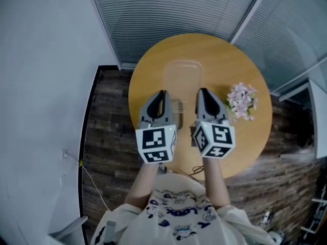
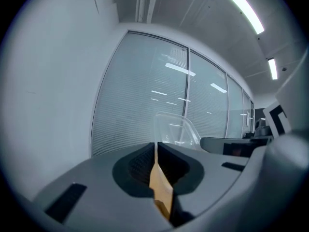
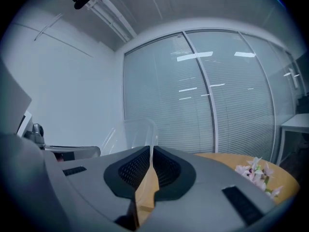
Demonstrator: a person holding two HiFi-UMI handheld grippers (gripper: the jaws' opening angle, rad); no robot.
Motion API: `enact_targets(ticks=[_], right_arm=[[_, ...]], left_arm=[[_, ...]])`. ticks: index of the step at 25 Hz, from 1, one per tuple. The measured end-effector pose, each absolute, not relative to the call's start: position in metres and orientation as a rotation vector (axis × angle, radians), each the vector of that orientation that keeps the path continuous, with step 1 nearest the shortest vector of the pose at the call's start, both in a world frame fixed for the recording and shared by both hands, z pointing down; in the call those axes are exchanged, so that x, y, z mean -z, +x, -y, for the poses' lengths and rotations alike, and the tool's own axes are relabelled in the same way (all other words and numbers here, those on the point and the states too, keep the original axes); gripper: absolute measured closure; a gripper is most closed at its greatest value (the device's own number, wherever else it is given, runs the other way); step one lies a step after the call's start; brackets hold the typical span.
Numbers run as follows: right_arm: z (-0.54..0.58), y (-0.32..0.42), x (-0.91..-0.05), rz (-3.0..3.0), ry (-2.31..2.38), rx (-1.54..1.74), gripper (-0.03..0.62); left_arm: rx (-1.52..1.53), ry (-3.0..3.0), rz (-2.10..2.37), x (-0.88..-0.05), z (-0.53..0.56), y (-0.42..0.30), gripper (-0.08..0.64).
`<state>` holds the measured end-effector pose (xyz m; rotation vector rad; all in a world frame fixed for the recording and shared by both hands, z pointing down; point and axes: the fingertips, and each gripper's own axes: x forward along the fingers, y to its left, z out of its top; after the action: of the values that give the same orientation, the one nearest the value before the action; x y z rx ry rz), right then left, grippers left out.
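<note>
Above a round wooden table [image 1: 153, 65], left gripper [image 1: 162, 93] and right gripper [image 1: 203, 91] are clamping a clear plastic container [image 1: 183, 78] by its walls; lifting is needing matched hands.

Looks like an office: walled by glass partitions [image 1: 168, 14] with shut blinds, lit by long ceiling strip lights [image 2: 241, 8], furnished with a round wooden table [image 1: 153, 80] on dark plank floor [image 1: 110, 137], plus a white desk [image 3: 295, 123] off to one side.
</note>
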<state>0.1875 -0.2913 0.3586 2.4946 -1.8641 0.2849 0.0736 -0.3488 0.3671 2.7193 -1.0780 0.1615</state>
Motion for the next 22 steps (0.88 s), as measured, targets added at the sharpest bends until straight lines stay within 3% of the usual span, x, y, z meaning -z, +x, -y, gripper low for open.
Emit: enact_targets(ticks=[22], right_arm=[[0.28, 0.166, -0.307, 1.956, 2.532, -0.11, 0.569]], left_arm=[[-0.022, 2.807, 1.152, -0.307, 0.333, 0.05, 0.538]])
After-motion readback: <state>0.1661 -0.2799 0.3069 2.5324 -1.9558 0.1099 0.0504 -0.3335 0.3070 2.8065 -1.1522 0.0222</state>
